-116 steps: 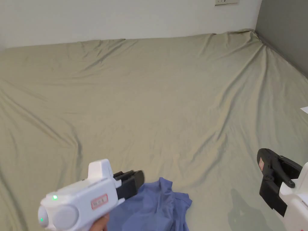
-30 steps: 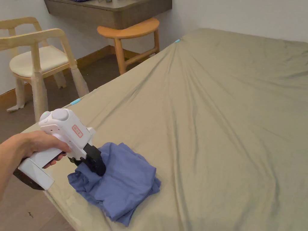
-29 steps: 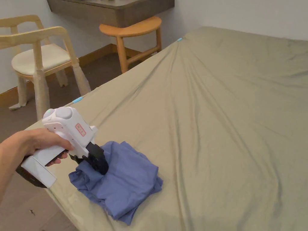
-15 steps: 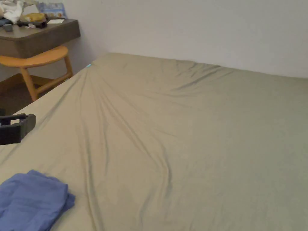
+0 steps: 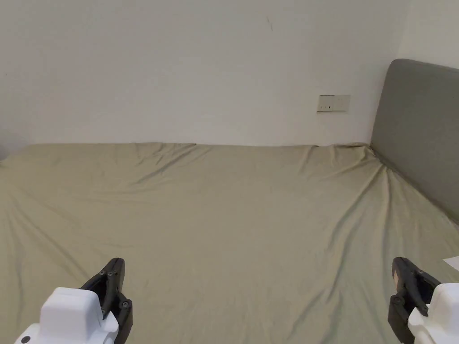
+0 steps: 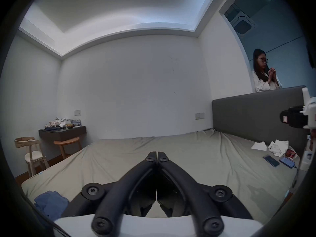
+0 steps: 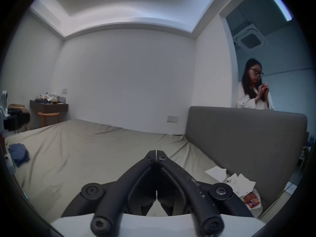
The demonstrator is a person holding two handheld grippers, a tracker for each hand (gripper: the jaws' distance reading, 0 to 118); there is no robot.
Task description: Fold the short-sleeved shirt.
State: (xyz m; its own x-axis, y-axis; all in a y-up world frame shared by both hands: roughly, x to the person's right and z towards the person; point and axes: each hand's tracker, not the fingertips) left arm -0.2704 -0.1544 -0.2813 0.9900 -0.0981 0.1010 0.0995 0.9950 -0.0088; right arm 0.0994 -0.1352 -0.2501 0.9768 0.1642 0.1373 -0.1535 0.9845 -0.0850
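Left tongs [image 6: 156, 152]: closest to the camera, jaws pressed together tip to tip with nothing between them, held above the near part of the bed; in the head view they sit at the lower left [image 5: 117, 273].
Right tongs [image 7: 156, 151]: jaws likewise closed and empty, raised over the bed's near right side; at the lower right of the head view [image 5: 405, 277].
Short-sleeved shirt [image 6: 51, 204]: blue, bunched in a crumpled heap on the bed's near left corner, below and to the left of the left tongs, not touched by either pair; from the right gripper view it lies far off to the left [image 7: 18, 154], well apart from the right tongs.
Bed [image 5: 233, 215]: olive-green sheet, creased, bare across its middle.
Bedside clutter: white papers [image 7: 239, 180], a red packet [image 7: 251, 200] and two phones [image 6: 278, 161] near the headboard.
Headboard [image 7: 239, 138]: grey, padded, along the bed's right side.
Wall socket [image 5: 333, 103]: on the far white wall.
Far left corner: a wooden chair [image 6: 32, 153], a stool [image 6: 67, 144] and a dark shelf [image 6: 62, 132] with things piled on it.
Person [image 7: 254, 88]: standing behind the headboard, hands raised together.
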